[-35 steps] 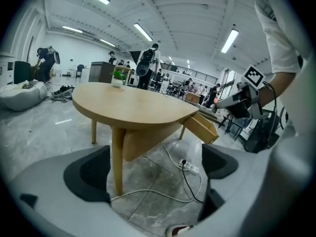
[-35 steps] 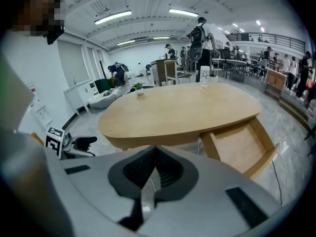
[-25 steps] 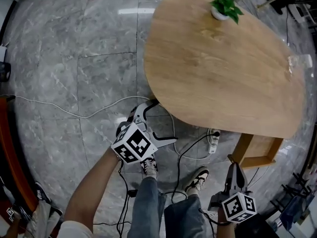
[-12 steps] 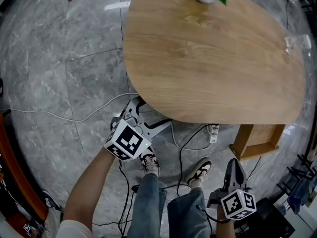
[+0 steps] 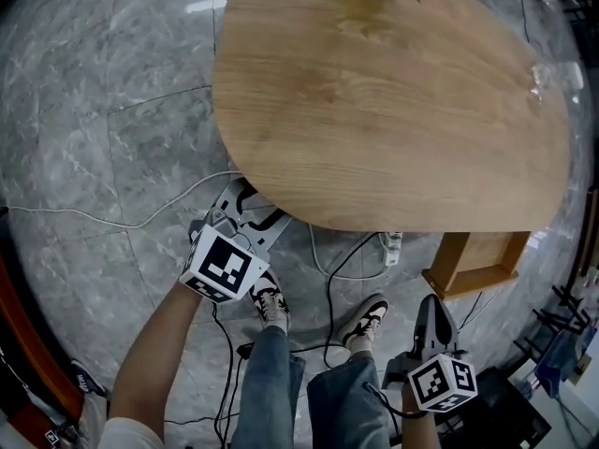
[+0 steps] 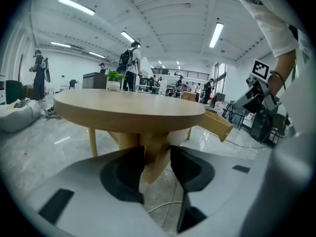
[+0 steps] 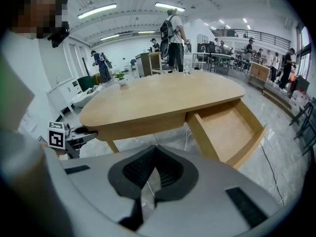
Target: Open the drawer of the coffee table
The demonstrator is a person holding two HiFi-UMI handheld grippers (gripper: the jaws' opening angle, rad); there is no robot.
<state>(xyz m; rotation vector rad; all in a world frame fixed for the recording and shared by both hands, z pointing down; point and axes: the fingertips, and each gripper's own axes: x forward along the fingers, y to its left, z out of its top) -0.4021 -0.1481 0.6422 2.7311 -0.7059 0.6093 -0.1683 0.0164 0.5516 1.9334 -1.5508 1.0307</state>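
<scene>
open drawer (image 5: 477,262) just ahead of shut right tongs (image 5: 432,309); left tongs (image 5: 251,209), closing yet apart, empty, well aside.

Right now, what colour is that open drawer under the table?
Pale natural wood drawer, matching the tabletop; clearest in the right gripper view.

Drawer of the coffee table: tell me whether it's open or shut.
Open. The drawer juts out from under the tabletop, its bare wooden bottom exposed in the right gripper view.
</scene>
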